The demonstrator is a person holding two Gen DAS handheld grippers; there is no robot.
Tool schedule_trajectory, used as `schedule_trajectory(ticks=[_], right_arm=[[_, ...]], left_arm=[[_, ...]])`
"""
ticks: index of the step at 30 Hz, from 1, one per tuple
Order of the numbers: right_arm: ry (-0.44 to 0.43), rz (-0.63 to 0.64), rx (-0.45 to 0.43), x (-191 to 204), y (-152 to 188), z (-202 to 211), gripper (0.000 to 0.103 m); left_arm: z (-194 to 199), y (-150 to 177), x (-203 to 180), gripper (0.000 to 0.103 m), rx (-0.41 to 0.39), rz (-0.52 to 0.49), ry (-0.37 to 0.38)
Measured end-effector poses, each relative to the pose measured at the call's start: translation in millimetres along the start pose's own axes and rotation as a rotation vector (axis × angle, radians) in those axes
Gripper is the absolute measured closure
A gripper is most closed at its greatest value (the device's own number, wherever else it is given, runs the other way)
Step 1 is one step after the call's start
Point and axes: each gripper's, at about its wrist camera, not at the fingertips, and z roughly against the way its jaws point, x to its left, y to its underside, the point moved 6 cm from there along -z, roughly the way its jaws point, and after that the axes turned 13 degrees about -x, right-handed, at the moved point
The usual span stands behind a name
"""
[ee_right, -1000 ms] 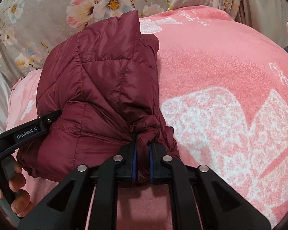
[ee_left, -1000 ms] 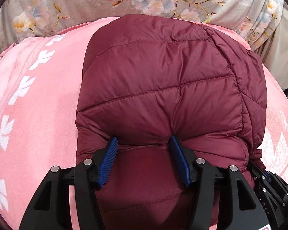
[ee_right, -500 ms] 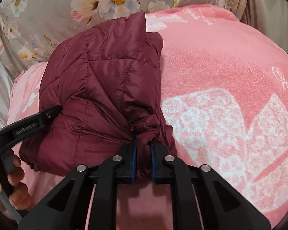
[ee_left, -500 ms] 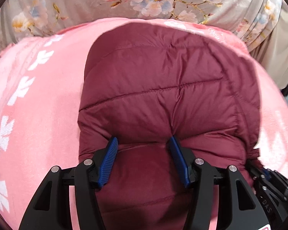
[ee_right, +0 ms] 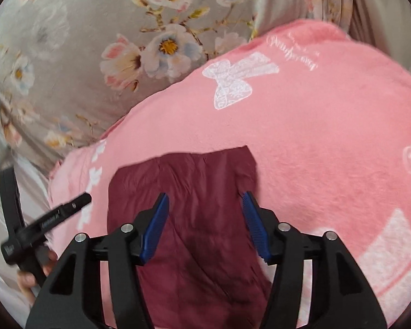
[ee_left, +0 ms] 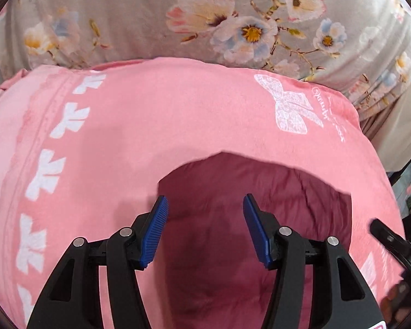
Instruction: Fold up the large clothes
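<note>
A dark red quilted jacket (ee_left: 287, 197) lies folded in a compact bundle on the pink blanket (ee_left: 150, 123). My left gripper (ee_left: 205, 200) hovers above it, open, with its blue pads clear of the fabric. In the right wrist view the jacket (ee_right: 191, 175) shows as a flat rectangle under my right gripper (ee_right: 204, 196). Its jaws are opening, and nothing is pressed between them. The left gripper's black body (ee_right: 46, 222) and the hand holding it (ee_right: 27, 279) show at the left edge of that view. The right gripper's body (ee_left: 391, 244) shows at the right edge of the left wrist view.
The pink blanket (ee_right: 328, 137) has white bow prints (ee_left: 290, 107) and a row of white motifs along its left side. Behind it lies a grey floral sheet (ee_left: 233, 13). Beige fabric (ee_right: 383, 13) hangs at the far right.
Both grippers have risen and drawn back from the jacket. The right gripper, shut on a fold of the jacket before, has opened and let it go. The jacket now lies lower and smaller in both views.
</note>
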Motion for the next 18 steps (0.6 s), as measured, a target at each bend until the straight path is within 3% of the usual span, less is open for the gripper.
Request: schedule_trajectory(ticks=[3, 4, 6, 8, 11, 12, 18], right_arm=[[0.025, -0.087, 0.067, -10, 1, -40, 0.05], [0.032, -0.101, 0.097, -12, 5, -51, 0.056], [0.022, -0.132, 0.137, -13, 11, -66, 0.087], [-0.008, -0.132, 0.055, -13, 5, -53, 0.099], [0.093, 0.047, -0.097, -6, -4, -28, 0.1], [0.119, 0.08, -0.11, -5, -3, -26, 0.1], [0.235, 0.175, -0.071, -22, 12, -54, 0.1]], left_arm=[[-23, -4, -3, 0.048, 0.048, 0.029, 0.014], [-28, -4, -4, 0.048, 0.055, 0.026, 0.011], [-40, -1, -8, 0.048, 0.071, 0.006, -0.008], [-45, 2, -13, 0.048, 0.075, -0.011, -0.006], [-51, 9, -22, 0.048, 0.067, -0.044, -0.001], [-54, 11, -25, 0.048, 0.068, -0.058, -0.007], [-78, 26, -39, 0.046, 0.073, -0.089, -0.044]])
